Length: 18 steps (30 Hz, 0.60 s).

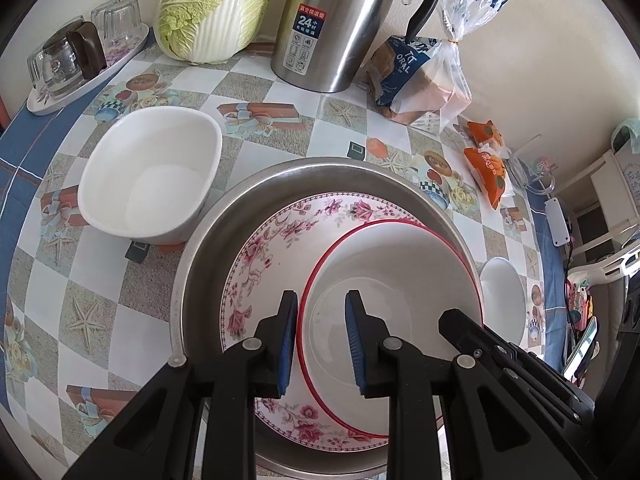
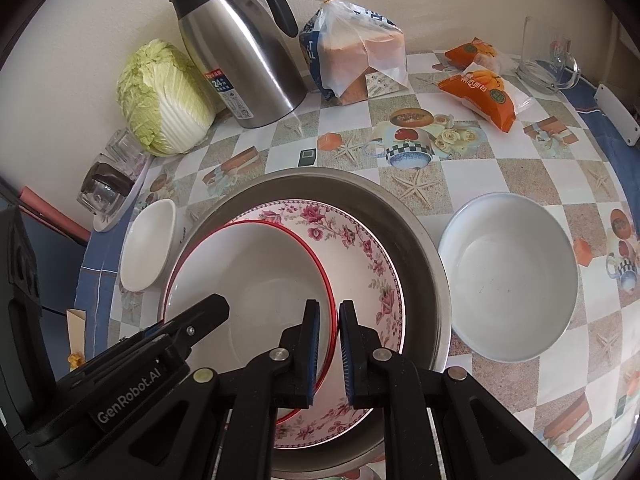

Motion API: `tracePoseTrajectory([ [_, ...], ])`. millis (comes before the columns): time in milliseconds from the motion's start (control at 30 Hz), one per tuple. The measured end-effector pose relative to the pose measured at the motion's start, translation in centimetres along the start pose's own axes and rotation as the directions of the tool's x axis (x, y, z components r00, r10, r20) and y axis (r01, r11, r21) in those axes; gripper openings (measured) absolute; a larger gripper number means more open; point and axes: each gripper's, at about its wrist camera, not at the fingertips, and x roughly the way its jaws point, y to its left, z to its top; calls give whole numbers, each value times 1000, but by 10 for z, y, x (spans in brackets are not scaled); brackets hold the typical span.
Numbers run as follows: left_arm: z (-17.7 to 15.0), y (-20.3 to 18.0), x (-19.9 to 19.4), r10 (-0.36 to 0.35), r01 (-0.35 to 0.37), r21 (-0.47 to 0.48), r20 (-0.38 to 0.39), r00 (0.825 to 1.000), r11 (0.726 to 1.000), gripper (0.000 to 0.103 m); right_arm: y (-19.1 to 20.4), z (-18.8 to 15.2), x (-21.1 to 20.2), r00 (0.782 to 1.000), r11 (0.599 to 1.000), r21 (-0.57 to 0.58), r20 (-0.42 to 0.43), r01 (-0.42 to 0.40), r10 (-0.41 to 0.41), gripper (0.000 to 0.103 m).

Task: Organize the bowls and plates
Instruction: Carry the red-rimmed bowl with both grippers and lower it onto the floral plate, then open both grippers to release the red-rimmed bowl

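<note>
A red-rimmed white bowl (image 1: 392,280) (image 2: 248,280) sits in a floral plate (image 1: 272,248) (image 2: 360,256), which lies in a steel basin (image 1: 208,264) (image 2: 424,248). My left gripper (image 1: 322,342) straddles the bowl's left rim with a wide gap between its pads. My right gripper (image 2: 330,350) straddles the bowl's right rim, pads close to the rim with a small gap. A square white bowl (image 1: 152,176) (image 2: 148,244) stands left of the basin. A round white bowl (image 2: 508,276) (image 1: 504,300) stands right of it.
At the back stand a napa cabbage (image 1: 208,12) (image 2: 164,96), a steel thermos jug (image 1: 336,24) (image 2: 240,52), a bagged bread loaf (image 1: 420,76) (image 2: 356,60), orange snack packs (image 1: 486,164) (image 2: 480,92) and a tray of glasses (image 1: 76,60) (image 2: 112,176). A glass mug (image 2: 548,68) is far right.
</note>
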Motion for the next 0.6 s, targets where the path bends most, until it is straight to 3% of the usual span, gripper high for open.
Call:
tracePoseTrajectory([
  [367,5,3,-33,26,-26,4,81,996,1000,34,4,6,-26,998,1000,-17,64,6,-5,13],
  [533,5,7,-45,43,-43,-7,112,993,999,51,6,8,-38,996,999,-33,92,24,-21,12],
  [600,5,9,-48,56,-54,-16,121,991,998,54,7,9,-41,994,999,-37,101,37,-33,19],
])
